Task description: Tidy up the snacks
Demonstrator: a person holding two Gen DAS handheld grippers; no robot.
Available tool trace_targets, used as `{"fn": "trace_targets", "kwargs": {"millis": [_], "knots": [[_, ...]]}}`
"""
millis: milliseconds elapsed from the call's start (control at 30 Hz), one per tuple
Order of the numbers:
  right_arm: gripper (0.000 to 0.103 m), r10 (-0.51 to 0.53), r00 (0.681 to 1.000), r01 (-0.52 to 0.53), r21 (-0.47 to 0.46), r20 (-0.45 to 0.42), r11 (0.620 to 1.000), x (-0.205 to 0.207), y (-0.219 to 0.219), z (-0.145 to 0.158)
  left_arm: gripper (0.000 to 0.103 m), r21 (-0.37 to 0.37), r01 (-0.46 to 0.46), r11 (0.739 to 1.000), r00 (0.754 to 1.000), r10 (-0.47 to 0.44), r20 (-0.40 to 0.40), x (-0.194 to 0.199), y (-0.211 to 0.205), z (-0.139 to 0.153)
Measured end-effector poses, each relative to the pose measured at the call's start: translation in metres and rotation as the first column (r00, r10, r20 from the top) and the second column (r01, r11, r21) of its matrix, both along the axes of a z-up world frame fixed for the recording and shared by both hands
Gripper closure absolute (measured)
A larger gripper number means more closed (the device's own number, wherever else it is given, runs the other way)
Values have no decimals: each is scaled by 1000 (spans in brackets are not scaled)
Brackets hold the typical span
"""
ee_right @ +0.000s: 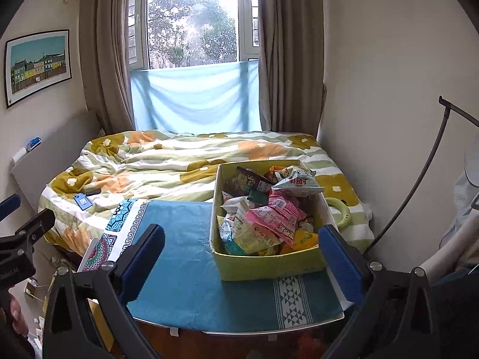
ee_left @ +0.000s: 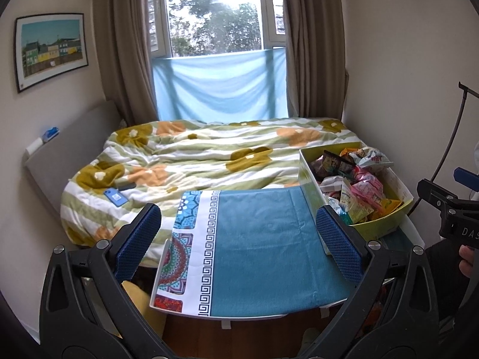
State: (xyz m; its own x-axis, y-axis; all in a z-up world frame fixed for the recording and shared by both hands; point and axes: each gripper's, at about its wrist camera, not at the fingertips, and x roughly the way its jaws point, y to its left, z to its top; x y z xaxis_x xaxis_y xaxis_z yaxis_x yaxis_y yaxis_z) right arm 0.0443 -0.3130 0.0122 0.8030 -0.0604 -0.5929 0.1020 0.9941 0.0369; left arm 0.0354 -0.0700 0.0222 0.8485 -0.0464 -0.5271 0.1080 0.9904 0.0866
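On the bench (ee_right: 185,293), snack packets (ee_right: 269,218) fill the box (ee_right: 269,264); both tongs (ee_left: 239,239) (ee_right: 242,261) hang apart, empty, leaving clearance.

The teal-covered worktop (ee_right: 185,284) lay bare across its left and middle, open room for a tool to pass. On its right stood the yellow-green box (ee_right: 269,264), heaped with snack packets (ee_right: 269,218) rising above its walls, so entry there was from above only. Behind the worktop spread the rumpled bed (ee_left: 179,161), low and soft, with a blue phone (ee_left: 115,196) lying on it. The left tool (ee_left: 238,239) stood wide apart over the bare cloth; the box's right wall seemed close to the worktop edge.
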Motion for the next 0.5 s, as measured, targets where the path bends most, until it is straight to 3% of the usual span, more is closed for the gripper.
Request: {"fn": "trace_targets", "kwargs": {"millis": [500], "knots": [[1, 1, 1000, -1, 0, 0, 1000, 0, 3, 2, 1, 2, -8, 1000, 1000, 8, 5, 0, -2, 0]]}}
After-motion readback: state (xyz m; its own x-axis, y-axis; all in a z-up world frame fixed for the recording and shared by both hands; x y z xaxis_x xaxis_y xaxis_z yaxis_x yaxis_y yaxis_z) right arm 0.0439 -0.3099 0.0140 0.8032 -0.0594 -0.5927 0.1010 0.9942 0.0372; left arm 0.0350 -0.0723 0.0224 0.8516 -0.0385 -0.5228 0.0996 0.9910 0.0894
